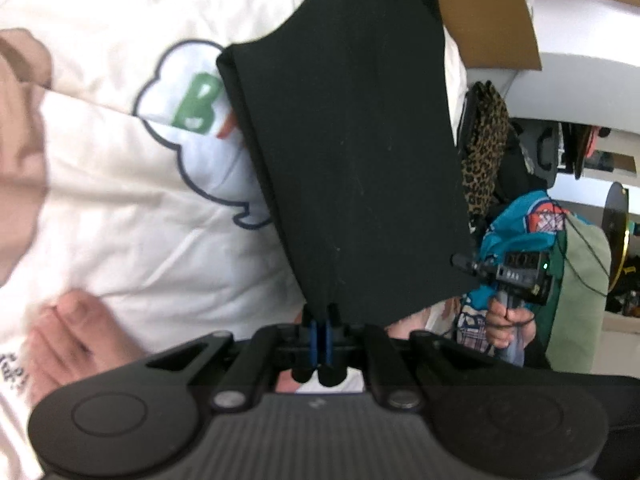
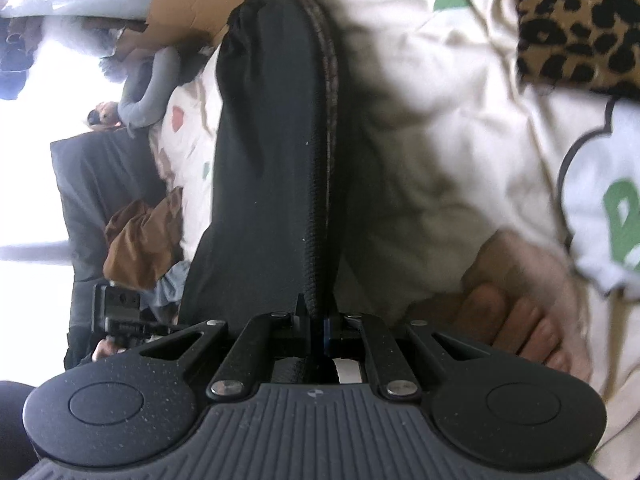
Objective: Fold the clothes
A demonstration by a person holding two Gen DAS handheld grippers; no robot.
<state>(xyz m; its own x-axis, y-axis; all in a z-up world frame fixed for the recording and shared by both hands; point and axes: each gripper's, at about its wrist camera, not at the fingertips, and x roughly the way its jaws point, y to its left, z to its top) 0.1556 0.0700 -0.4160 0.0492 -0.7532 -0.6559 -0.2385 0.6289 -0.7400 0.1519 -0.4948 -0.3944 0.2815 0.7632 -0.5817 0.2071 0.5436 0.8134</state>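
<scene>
Cardboard box (image 1: 496, 20) sat at the far edge of the bedding, flaps open; contents couldn't be made out. Left gripper (image 1: 322, 332) was clamped shut on the near edge of a black garment (image 1: 352, 152), blue pads pinched on the fabric, cloth hanging taut up and away from the jaws. Right gripper (image 2: 320, 328) was likewise closed tight on the same black garment (image 2: 272, 160), gripping along a folded seam edge. In the left view the right gripper (image 1: 464, 260) showed at the garment's other corner, a hand (image 1: 504, 324) on its handle. Garment was lifted above a white sheet (image 1: 120, 220) with a cloud-outline print and green letter; it blocked most of the middle of both views. Bare toes (image 1: 76, 328) rested on the sheet near the left gripper; same toes (image 2: 520, 320) beside the right gripper. Leopard-print cloth (image 2: 576, 20) lay on the sheet at upper right, touching it. Brown garment (image 2: 140, 236) bunched at the bed's edge. Teal patterned cloth (image 1: 520, 232) and green fabric (image 1: 584, 300) were piled off to the side. Background cluttered and overexposed; details blurred.
</scene>
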